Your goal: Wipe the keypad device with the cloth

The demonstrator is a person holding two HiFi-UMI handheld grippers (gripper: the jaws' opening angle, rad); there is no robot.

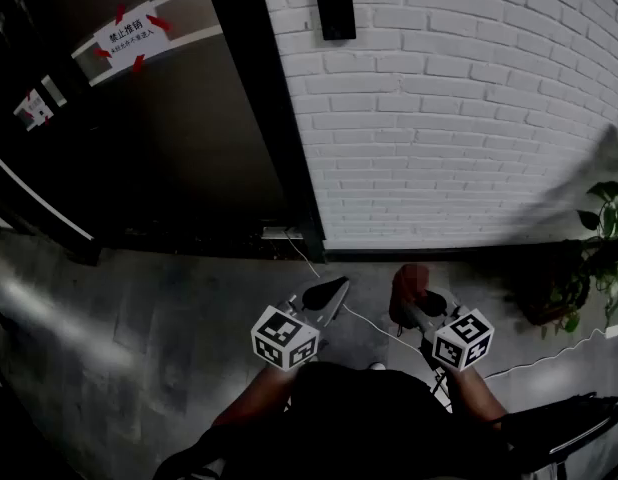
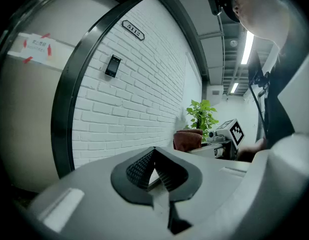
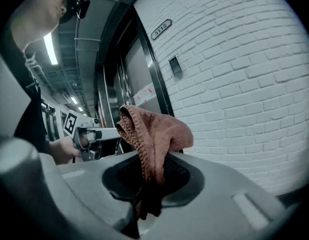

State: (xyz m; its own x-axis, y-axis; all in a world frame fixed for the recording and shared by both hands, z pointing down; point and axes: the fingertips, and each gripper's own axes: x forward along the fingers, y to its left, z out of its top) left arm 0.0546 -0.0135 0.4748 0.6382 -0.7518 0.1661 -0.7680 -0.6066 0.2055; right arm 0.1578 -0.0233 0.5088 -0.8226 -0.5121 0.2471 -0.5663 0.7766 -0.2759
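Note:
The keypad device (image 1: 334, 6) is a small black panel high on the white brick wall, also seen in the left gripper view as the keypad (image 2: 113, 65) and in the right gripper view as the keypad (image 3: 175, 65). My right gripper (image 3: 150, 160) is shut on a brown cloth (image 3: 155, 131), which bunches above the jaws. In the head view the cloth (image 1: 411, 282) sticks out of the right gripper (image 1: 417, 306), low and well away from the wall. My left gripper (image 2: 154, 151) is shut with nothing in it; it is held beside the right one as the left gripper (image 1: 329, 290).
A dark door (image 1: 159, 138) with a taped paper notice (image 1: 135, 36) stands left of the brick wall, behind a black frame (image 1: 264, 108). A potted plant (image 1: 601, 258) is at the right. A white cable (image 1: 364, 320) runs over the grey floor. A number plate (image 2: 133, 30) hangs above the keypad.

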